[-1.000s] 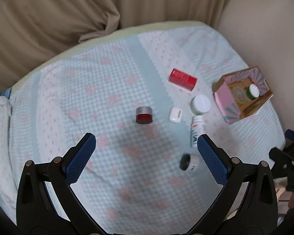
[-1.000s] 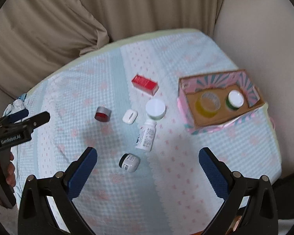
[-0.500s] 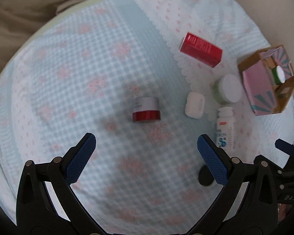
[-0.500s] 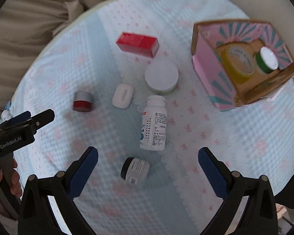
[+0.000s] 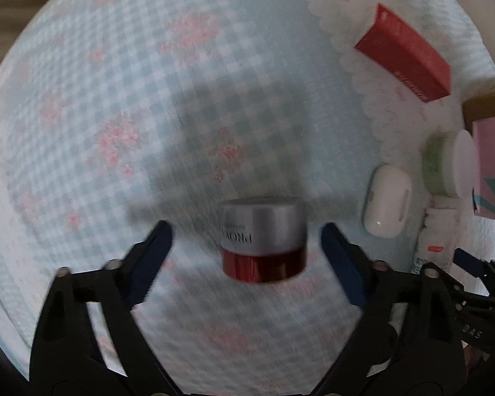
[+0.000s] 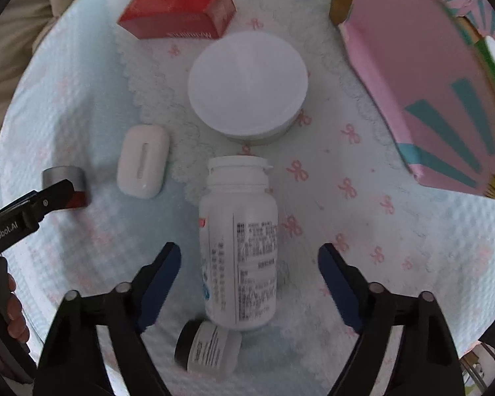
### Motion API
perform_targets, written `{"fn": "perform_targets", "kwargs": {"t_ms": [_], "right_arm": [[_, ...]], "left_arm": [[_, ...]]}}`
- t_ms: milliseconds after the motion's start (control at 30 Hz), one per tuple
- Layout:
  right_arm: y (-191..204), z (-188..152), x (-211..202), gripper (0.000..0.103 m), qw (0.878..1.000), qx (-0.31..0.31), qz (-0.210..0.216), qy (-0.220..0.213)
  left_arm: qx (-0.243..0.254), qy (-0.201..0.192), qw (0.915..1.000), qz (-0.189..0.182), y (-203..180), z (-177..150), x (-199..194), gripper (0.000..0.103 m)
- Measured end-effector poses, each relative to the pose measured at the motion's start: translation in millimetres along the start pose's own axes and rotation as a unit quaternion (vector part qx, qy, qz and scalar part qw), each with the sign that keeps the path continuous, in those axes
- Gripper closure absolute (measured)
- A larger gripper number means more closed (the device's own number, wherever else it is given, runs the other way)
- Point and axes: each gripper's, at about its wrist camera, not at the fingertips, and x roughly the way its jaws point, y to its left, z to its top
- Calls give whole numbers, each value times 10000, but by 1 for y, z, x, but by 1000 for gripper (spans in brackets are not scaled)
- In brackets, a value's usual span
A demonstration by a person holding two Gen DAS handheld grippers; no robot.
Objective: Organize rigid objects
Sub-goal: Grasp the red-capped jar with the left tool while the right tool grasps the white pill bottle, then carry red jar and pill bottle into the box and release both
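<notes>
left hand-held gripper (image 5: 246, 239) spread wide, red cream jar (image 5: 262, 237) sitting right between its fingers, not touching | right hand-held gripper (image 6: 249, 260) spread too, straddling the lying white pill bottle (image 6: 239, 244) | step: looks like pre-grasp on both | next: probably squeeze, lift, head for the pink box (image 6: 425, 99) up right

Jars (image 5: 262, 239), bottle (image 6: 239, 244), boxes (image 6: 178, 11) on bedspread (image 5: 148, 99)

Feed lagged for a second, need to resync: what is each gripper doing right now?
Left gripper: open, straddling the red jar with the silver lid, not gripping it.
Right gripper: open, either side of the lying white bottle, holding nothing.
</notes>
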Motion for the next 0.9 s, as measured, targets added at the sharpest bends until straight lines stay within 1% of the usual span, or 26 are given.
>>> {"fn": "perform_targets", "kwargs": {"t_ms": [33,67,100,133,167,200,300,433,533,600,700,767,900], "right_arm": [[1,2,6,37,10000,-5,-25,73],[1,3,9,40,9999,-16,-38,114],[3,4,13,46,9998,-39,-65,167],[4,5,16,50,9997,-66,-68,203],[5,5,17,53,9997,-83,-18,220],[7,5,18,57,9997,-116,-11,227],[12,5,18,57,9995,-207,-151,200],[9,2,18,57,9997,-175,-61,178],[5,0,18,57,9997,-178,12,158],[4,-1,16,57,9997,-170,38,143],[-3,1,2,57,9998,-153,140,31],[-7,-3,-11,57,9995,-155,227,-124],[-13,-10,-40,57,9981,-116,447,-399]], "left_arm": [[-16,52,10000,-26,0,1,4,29],[-39,92,9999,-104,0,2,8,34],[-70,105,9997,-209,0,2,10,42],[-110,123,9992,-371,-1,3,13,48],[-121,150,9990,-402,-3,3,15,52],[-78,129,9994,-309,-7,3,15,52],[82,46,9999,-138,-16,2,15,52],[32,-24,9998,-201,-18,-1,15,52],[-4,-101,9998,-167,-14,-6,9,52],[-42,-189,9996,-200,-6,-11,0,52],[-62,-356,9990,-244,-6,-19,-15,52],[-71,-501,9983,-280,-8,-18,-26,52],[-95,-856,9956,-366,-11,-32,-61,52]]}}
